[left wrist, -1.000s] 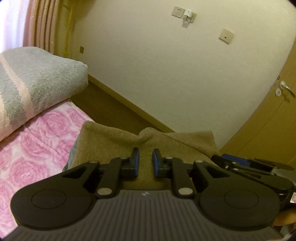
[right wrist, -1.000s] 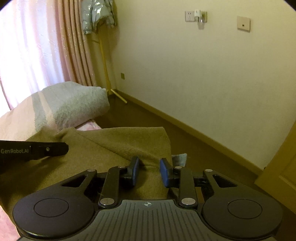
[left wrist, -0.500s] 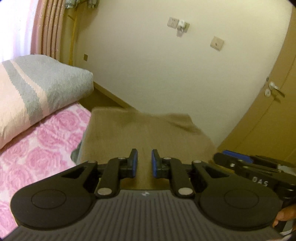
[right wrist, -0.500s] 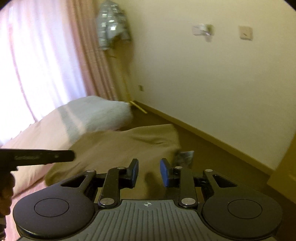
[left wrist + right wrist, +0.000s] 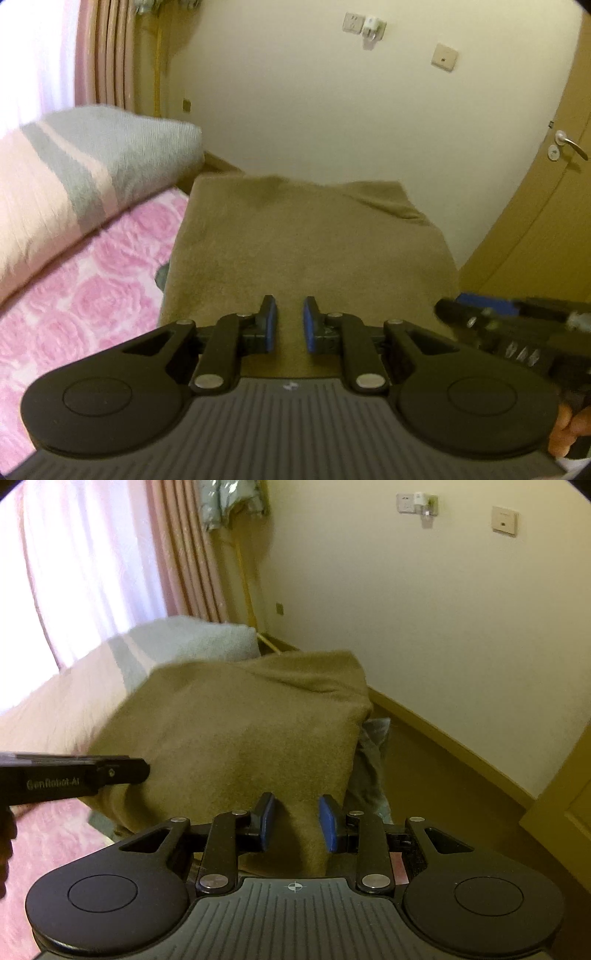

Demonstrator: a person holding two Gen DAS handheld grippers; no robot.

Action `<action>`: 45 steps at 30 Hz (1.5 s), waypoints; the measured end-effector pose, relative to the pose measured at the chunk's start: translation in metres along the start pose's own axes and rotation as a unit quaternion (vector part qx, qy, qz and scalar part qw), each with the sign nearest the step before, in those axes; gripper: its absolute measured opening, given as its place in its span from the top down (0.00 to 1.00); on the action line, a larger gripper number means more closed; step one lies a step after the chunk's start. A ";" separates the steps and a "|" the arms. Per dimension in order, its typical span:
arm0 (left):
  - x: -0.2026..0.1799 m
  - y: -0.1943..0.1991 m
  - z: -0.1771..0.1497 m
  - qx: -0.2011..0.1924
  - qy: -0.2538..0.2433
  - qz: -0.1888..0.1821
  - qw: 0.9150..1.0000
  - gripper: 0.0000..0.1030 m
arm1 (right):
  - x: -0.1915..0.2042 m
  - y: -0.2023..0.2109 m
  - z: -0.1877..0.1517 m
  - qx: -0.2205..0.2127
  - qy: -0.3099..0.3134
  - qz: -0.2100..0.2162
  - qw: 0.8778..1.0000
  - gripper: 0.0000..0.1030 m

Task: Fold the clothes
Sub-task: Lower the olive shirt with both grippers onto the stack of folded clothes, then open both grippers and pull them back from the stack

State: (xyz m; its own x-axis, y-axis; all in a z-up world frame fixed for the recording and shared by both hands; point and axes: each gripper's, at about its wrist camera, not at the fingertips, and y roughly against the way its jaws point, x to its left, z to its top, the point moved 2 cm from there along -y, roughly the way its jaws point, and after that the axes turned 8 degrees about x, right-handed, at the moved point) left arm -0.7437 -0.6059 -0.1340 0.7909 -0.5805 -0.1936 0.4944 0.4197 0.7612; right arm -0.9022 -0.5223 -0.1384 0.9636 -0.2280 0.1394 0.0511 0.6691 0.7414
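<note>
A tan knit garment point(image 5: 306, 243) lies on the pink rose-patterned bed point(image 5: 74, 295), stretched flat away from me toward the bed's far edge; it also shows in the right wrist view point(image 5: 236, 738). My left gripper point(image 5: 288, 325) has its jaws a small gap apart, with the garment's near edge running between them. My right gripper point(image 5: 295, 819) has its jaws a little wider apart over the garment's near right edge. Whether either pinches the cloth is hidden. The right gripper shows at the right of the left wrist view point(image 5: 509, 325), the left gripper at the left of the right wrist view point(image 5: 74, 775).
A folded grey and pink blanket point(image 5: 92, 166) lies on the bed at the left. A grey cloth point(image 5: 369, 768) hangs under the tan garment at the bed's edge. Pink curtains point(image 5: 110, 554), a cream wall and a wooden door point(image 5: 554, 184) stand beyond.
The tan garment has been pulled toward me and now lies flatter and longer. Both grippers have moved back and tilted, the right view swinging left toward the curtains.
</note>
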 end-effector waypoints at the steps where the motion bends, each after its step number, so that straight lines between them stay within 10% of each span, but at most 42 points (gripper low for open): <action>1: -0.001 0.003 -0.001 -0.001 -0.001 0.001 1.000 0.87 | -0.003 0.009 -0.004 -0.017 -0.007 0.004 1.000 0.71; 21: -0.009 0.057 -0.017 0.047 0.008 0.037 0.998 0.77 | 0.013 0.047 -0.023 0.037 -0.060 0.004 0.998 0.71; 25: -0.014 0.094 -0.022 0.039 -0.004 0.047 0.998 0.69 | 0.026 0.073 -0.040 0.039 -0.077 0.002 0.996 0.17; 45: -0.013 0.225 -0.064 0.011 -0.022 0.062 0.998 0.46 | 0.094 0.182 -0.074 0.040 -0.071 -0.033 0.996 0.17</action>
State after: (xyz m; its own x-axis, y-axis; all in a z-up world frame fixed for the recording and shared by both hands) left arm -0.6197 -0.4588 0.0001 0.8285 -0.5556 -0.0706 0.3854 0.4742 0.7916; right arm -0.7828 -0.3696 -0.0391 0.9120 -0.3705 0.1759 0.0864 0.5929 0.8006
